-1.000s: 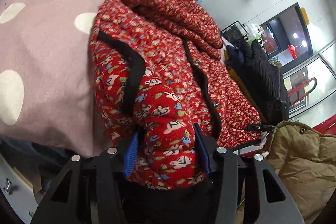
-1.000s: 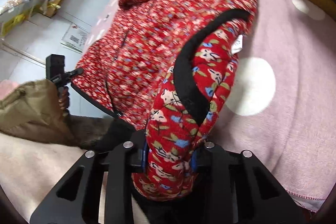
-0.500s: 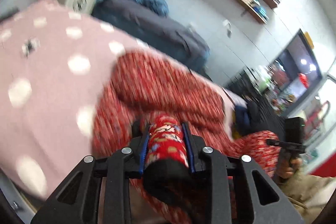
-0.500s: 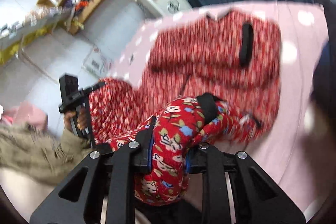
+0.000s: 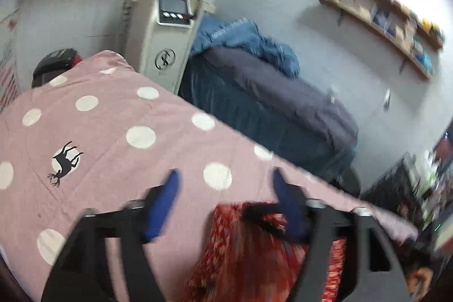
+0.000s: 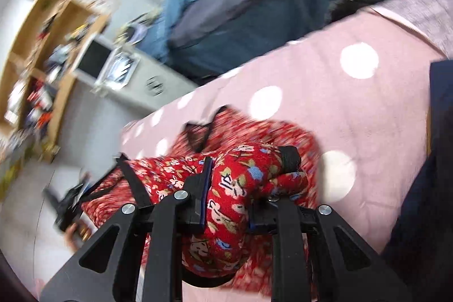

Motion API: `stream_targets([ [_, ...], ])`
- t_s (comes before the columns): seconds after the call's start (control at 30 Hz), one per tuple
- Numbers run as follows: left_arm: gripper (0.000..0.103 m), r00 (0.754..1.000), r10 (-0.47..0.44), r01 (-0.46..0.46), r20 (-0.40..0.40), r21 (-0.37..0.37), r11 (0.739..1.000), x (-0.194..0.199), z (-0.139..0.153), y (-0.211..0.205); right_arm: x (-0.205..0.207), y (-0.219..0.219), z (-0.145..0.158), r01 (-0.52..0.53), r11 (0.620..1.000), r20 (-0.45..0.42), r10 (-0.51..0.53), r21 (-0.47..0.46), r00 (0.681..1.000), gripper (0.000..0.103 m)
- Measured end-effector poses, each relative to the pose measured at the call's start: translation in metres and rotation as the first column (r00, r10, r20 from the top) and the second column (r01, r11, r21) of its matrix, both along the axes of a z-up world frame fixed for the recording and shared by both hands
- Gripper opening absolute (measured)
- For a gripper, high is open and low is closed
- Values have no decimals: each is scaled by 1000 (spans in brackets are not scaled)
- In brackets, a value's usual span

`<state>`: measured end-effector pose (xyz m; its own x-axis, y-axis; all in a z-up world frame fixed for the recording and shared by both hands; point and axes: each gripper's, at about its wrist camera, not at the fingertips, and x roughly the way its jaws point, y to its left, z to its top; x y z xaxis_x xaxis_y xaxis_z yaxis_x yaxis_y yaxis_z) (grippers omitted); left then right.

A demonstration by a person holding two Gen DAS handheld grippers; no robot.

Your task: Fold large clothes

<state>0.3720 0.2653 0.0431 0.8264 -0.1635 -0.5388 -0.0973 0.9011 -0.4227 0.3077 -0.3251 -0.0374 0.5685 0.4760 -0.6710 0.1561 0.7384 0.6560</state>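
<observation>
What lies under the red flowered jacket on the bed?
The red flowered jacket lies on a pink bedcover with white dots, which shows all around it. The part of the cover directly beneath the jacket is hidden, so anything else below cannot be seen.

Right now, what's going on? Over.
Left gripper jaws opening, nothing between. Right gripper clamped on red floral jacket. Jacket bunched on polka-dot bedspread. Nothing blocking.
</observation>
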Motion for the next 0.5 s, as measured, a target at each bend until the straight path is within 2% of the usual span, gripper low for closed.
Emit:
stream_targets([
  [0.07, 82, 1000, -13, 14, 13, -57, 998, -6, -1, 8, 16, -10, -19, 76, 996, -45, -74, 39, 996, 20],
  [0.1, 82, 999, -47, 46, -9, -52, 998, -6, -3, 5, 21, -14, -25, 97, 994, -53, -95, 41, 994, 20],
  [0.17, 83, 993, -117, 117, -34, 2, 993, -16, -8, -7, 33, -14, -34, 112, 994, -51, -112, -7, 992, 20],
  [0.27, 88, 968, -245, 249, -47, 135, 959, -45, -24, -48, 47, -6, -54, 137, 989, -93, -142, -53, 986, 20],
  [0.33, 88, 950, -299, 313, -90, 256, 915, -58, -43, -85, 52, -4, -61, 148, 988, -112, -152, -45, 982, 20],
  [0.37, 88, 943, -310, 332, -119, 329, 884, -63, -55, -103, 54, -3, -63, 153, 988, -119, -156, -31, 981, 23],
  [0.43, 88, 936, -287, 351, -205, 464, 813, -60, -81, -131, 52, -9, -61, 174, 983, -146, -163, 65, 976, 30],
  [0.47, 88, 938, -265, 345, -225, 497, 796, -60, -91, -139, 49, -13, -60, 185, 974, -158, -164, 131, 974, 40],
  [0.5, 90, 942, -239, 328, -234, 508, 797, -57, -99, -143, 44, -17, -55, 196, 956, -160, -163, 218, 974, 56],
])
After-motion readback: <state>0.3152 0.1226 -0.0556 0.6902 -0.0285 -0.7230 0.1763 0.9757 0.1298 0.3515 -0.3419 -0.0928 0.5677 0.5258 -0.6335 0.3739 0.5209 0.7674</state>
